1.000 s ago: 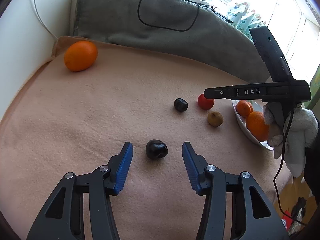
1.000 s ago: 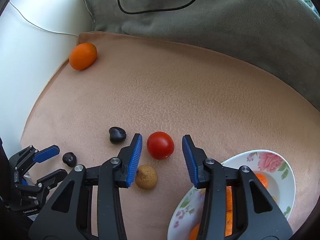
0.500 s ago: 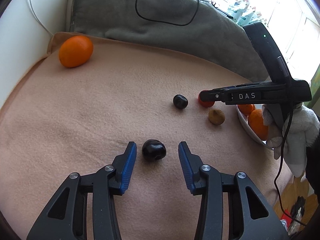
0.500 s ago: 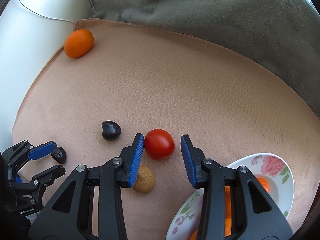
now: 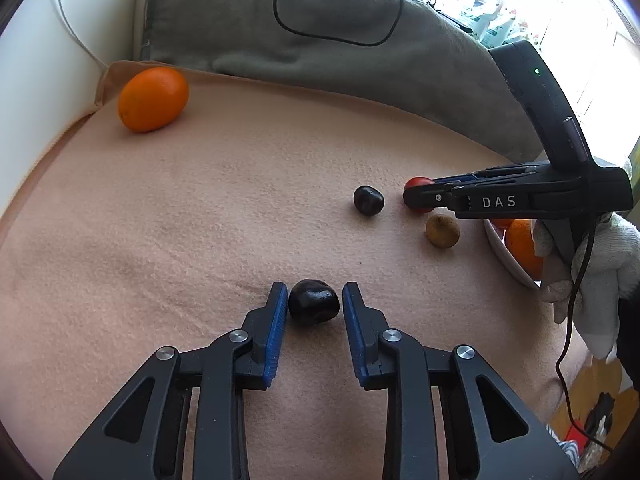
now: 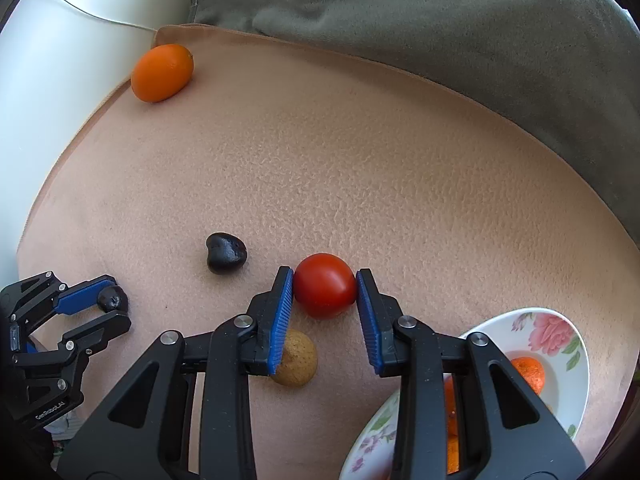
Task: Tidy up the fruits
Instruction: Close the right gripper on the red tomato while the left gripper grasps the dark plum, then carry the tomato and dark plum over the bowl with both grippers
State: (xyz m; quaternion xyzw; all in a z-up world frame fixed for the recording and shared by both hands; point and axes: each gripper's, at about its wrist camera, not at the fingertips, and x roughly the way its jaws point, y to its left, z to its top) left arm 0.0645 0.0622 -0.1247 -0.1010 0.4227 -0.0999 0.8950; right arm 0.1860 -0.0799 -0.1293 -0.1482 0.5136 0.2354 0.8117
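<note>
1. Working on a pink blanket [image 5: 200, 220] with lots of free room in the middle and on the left. Bumping into a grey cushion [image 5: 280, 60] at the far edge and a white wall [image 5: 40, 80] at the left edge.
2. Finding an orange [image 5: 153, 98] sitting alone in the far left corner, well apart from everything else.
3. Finding less room on the right: a second dark fruit [image 5: 368, 200], a red tomato [image 6: 325, 285] and a brown fruit [image 6: 298, 360] lying close together, with a flowered bowl [image 6: 560, 380] near the right edge holding small oranges [image 6: 528, 374].
4. Comparing with a second ago: showing both tools much narrower now. Seeing the fruits staying in the same spots. Seeing the right tool sitting lower and hiding more of the brown fruit.
5. Looking at the left gripper [image 5: 314, 292]: closing tight on a dark fruit [image 5: 314, 306] in the near middle of the blanket. Pinching it between the blue pads, with the fruit resting on the blanket.
6. Looking at the right gripper [image 6: 324, 271]: closing its jaws, with the red tomato between them. Touching the tomato on both sides with the blue pads, low on the blanket, just far of the brown fruit.
7. Spotting a white gloved hand [image 5: 600, 264] holding the right tool, on the right side beside the bowl.
</note>
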